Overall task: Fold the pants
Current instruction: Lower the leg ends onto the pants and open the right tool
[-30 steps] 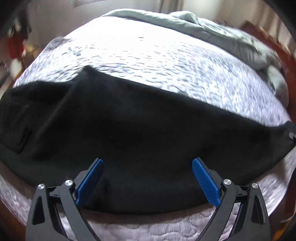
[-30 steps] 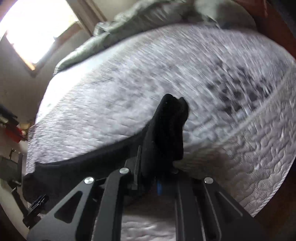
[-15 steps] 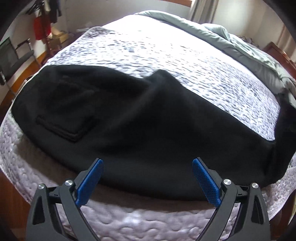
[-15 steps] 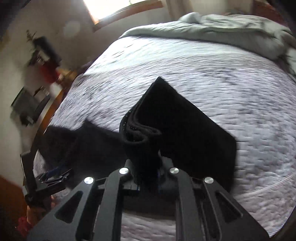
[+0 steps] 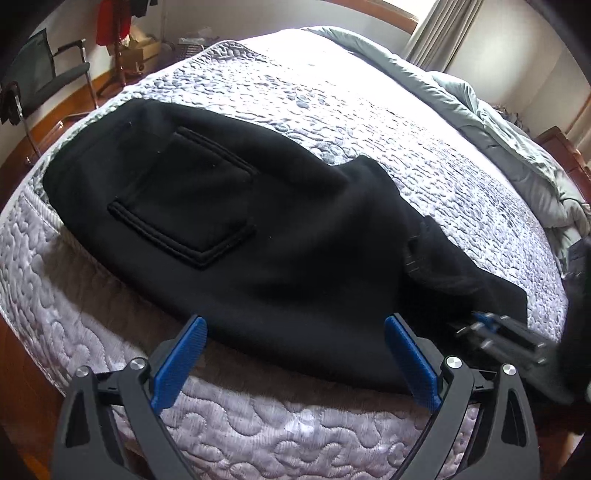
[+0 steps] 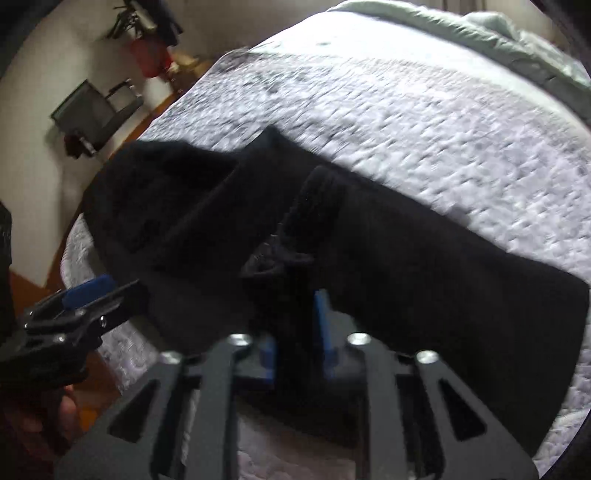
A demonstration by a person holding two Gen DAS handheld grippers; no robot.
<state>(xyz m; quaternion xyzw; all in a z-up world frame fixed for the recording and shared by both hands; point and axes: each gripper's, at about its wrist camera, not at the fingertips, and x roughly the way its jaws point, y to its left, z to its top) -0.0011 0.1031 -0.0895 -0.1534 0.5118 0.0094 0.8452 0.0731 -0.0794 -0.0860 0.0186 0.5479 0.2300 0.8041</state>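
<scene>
My right tool (image 6: 295, 332) is opening around the black pants' (image 5: 258, 236) cuff, the left tool (image 5: 295, 354) wide and empty, so I'd release flat on the bed (image 5: 332, 110).

The pants (image 5: 280, 236) are all black, with no pattern. Their square pocket (image 5: 184, 218) is black too, with a raised black line around it. The bed cover (image 5: 332, 99) is white and pale grey, with curly stitched lines all over, like little pebbles on top and wavy loops down the near edge. The blanket (image 5: 491, 125) heaped along the far edge of the bed is a soft grey-green. The left gripper (image 5: 295, 360) is black with bright blue pads and shiny silver screws. The right gripper (image 6: 295, 332) has the same black, blue and silver. The floor (image 5: 48, 122) is reddish brown wood. The chair (image 5: 48, 74) is dark grey. Something red (image 5: 110, 26) hangs by the wall.
</scene>
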